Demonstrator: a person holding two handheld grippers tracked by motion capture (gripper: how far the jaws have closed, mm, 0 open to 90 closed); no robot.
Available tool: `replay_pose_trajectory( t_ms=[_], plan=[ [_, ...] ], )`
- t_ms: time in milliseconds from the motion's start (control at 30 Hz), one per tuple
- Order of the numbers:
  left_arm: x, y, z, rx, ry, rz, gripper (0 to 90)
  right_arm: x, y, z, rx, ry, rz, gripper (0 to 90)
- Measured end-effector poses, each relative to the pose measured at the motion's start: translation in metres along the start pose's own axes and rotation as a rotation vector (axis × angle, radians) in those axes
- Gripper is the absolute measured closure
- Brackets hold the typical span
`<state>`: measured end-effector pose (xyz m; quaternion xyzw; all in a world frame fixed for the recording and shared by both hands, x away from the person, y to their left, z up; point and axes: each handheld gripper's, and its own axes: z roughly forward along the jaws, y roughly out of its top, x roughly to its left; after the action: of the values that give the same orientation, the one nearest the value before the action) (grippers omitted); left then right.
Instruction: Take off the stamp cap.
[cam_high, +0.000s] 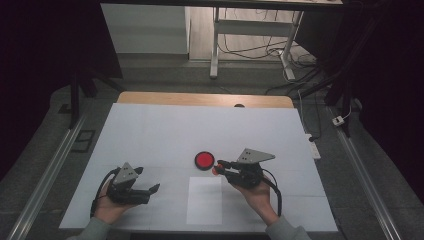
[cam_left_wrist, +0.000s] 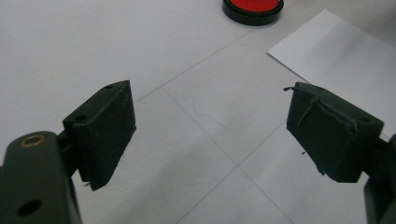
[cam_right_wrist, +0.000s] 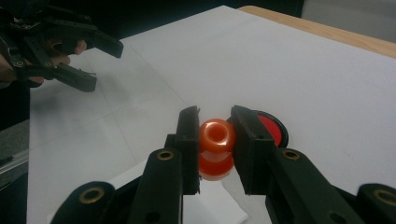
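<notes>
While the high view set the whole scene before us, it gave the held thing as little more than an orange speck (cam_high: 215, 171) at the tip of the right tool (cam_high: 220, 166), just beside the red disc (cam_high: 204, 160). In the right gripper view we could make it out properly: an orange spool (cam_right_wrist: 216, 147), with a hollow rounded top and a wider flange below, clamped between the two black jaws of the right tool (cam_right_wrist: 215, 140), which stood narrow and pressed on it from both sides. The disc (cam_right_wrist: 273, 128) showed there just behind the right-hand jaw, red inside a black rim, lying flat on the white surface (cam_right_wrist: 303, 79). Whether the spool touched the surface we could not tell.

We saw the left tool (cam_high: 150, 190) low at the left of the high view, held in a hand (cam_high: 107, 207) and well apart from the spool. Its own view showed what the high view left vague: the jaws of the left tool (cam_left_wrist: 210, 135) stood wide, with nothing but bare surface (cam_left_wrist: 93, 42) between them. That view also caught the edge of the disc (cam_left_wrist: 252, 10) at the top and a corner of the paper sheet (cam_left_wrist: 336, 51) to the right. From above, the sheet (cam_high: 205, 200) lay between the two hands, near the front edge. The right gripper view showed the left tool (cam_right_wrist: 88, 63) far off, jaws likewise apart.
</notes>
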<state>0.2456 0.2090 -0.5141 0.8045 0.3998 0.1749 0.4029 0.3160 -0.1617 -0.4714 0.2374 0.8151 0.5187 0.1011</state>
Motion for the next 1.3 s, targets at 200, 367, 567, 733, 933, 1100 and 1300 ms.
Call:
replay_pose_trajectory(
  t_ms=[200,367,567,733,933,1100,1300],
  plan=[
    [-0.004,0.007,0.003,-0.004,-0.006,0.019,15.9,0.000,0.001,-0.001,-0.003,-0.001,0.001,71.9],
    [-0.009,0.014,0.005,-0.010,-0.015,0.042,16.0,0.000,0.000,-0.001,-0.006,0.000,0.004,71.8],
    [-0.015,0.022,0.009,-0.014,-0.024,0.065,16.0,0.001,0.001,0.000,-0.006,0.001,0.002,71.9],
    [-0.018,0.027,0.011,-0.015,-0.054,0.069,16.0,0.000,0.000,0.000,-0.004,0.000,0.002,71.9],
    [-0.021,0.032,0.013,-0.019,-0.071,0.079,16.1,0.001,0.000,0.000,-0.002,0.000,0.000,71.8],
    [-0.023,0.034,0.016,-0.015,-0.074,0.086,16.2,0.000,0.000,0.001,0.003,-0.001,-0.004,71.8],
    [-0.026,0.038,0.020,-0.007,-0.085,0.104,16.5,0.000,0.000,0.001,0.003,-0.002,-0.004,71.9]
  ],
)
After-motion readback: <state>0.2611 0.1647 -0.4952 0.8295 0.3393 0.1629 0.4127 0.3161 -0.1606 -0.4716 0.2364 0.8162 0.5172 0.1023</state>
